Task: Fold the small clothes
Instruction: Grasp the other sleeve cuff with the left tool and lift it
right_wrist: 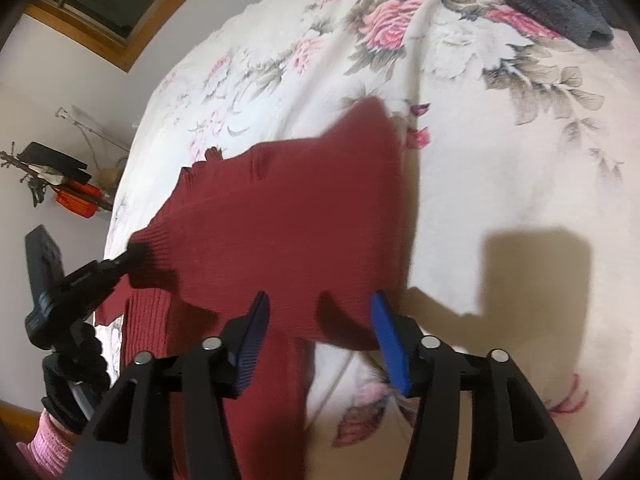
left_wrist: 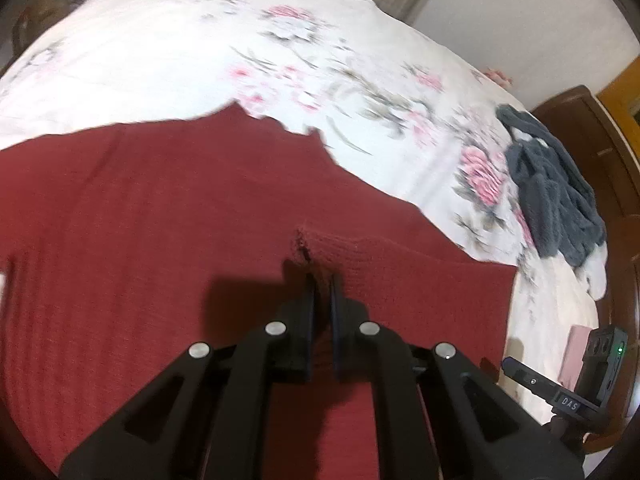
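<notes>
Red knit sweater (right_wrist: 280,216) lies spread on the bed, over a white bedspread (right_wrist: 500,200) printed with pink roses. One dark grey fleecy garment (left_wrist: 556,192) lies crumpled well apart from it, toward the bed's far corner by the brown wooden bed frame (left_wrist: 592,136). The left tongs (left_wrist: 321,280) are clamped on a ribbed fold of the sweater's edge, the two fingers almost together with red knit pinched between them. In the right wrist view that edge is drawn up off the bedspread toward the tongs. The right tongs (right_wrist: 320,304) stand wide apart above the sweater's near hem, blue pads (right_wrist: 390,344) bare, holding nothing. A black-gloved hand (right_wrist: 68,396) with a pink knit cuff grips the left tool. Beyond the bed, a small stand bears clutter (right_wrist: 60,184) too blurred to name.
</notes>
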The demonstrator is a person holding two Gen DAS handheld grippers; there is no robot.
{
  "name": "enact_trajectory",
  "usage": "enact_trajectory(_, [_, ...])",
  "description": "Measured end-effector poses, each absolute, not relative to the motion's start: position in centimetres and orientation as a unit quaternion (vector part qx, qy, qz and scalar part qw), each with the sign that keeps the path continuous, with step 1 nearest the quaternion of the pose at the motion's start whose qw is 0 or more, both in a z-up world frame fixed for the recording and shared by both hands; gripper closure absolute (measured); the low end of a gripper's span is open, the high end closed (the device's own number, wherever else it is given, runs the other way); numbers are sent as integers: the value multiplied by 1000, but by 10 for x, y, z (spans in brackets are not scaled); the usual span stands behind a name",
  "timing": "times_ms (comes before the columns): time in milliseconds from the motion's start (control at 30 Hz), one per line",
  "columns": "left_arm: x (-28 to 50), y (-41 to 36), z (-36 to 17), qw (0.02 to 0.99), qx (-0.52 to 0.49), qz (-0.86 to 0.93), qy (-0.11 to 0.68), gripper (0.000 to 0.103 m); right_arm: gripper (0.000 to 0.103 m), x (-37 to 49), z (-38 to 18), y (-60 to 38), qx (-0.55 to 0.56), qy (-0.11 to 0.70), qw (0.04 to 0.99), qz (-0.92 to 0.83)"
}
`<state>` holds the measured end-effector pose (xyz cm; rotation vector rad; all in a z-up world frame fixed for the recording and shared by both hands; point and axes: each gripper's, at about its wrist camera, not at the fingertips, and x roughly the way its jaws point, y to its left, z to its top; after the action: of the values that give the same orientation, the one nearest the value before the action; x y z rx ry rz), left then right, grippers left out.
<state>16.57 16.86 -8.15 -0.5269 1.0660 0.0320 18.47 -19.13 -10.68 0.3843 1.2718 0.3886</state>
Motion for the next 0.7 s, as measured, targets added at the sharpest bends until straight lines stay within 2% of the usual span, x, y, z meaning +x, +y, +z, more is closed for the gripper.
enact_trajectory(300, [148, 254, -75, 836, -237, 85, 488, 98, 43, 198, -125, -156, 180, 609, 752, 180])
enact_trajectory(500, [138, 288, -102, 820, -239, 109, 508, 98, 42, 206, -140, -131, 176, 624, 740, 181])
enact_trajectory(533, [137, 290, -107, 819, -234, 113, 511, 98, 43, 207, -143, -128, 175, 628, 737, 177])
enact_trajectory(633, [135, 295, -126, 809, -233, 116, 527, 98, 62, 209, -151, -122, 159, 637, 736, 167])
enact_trajectory(700, [136, 296, -140, 802, -224, 118, 541, 98, 64, 208, -156, -122, 148, 642, 735, 159])
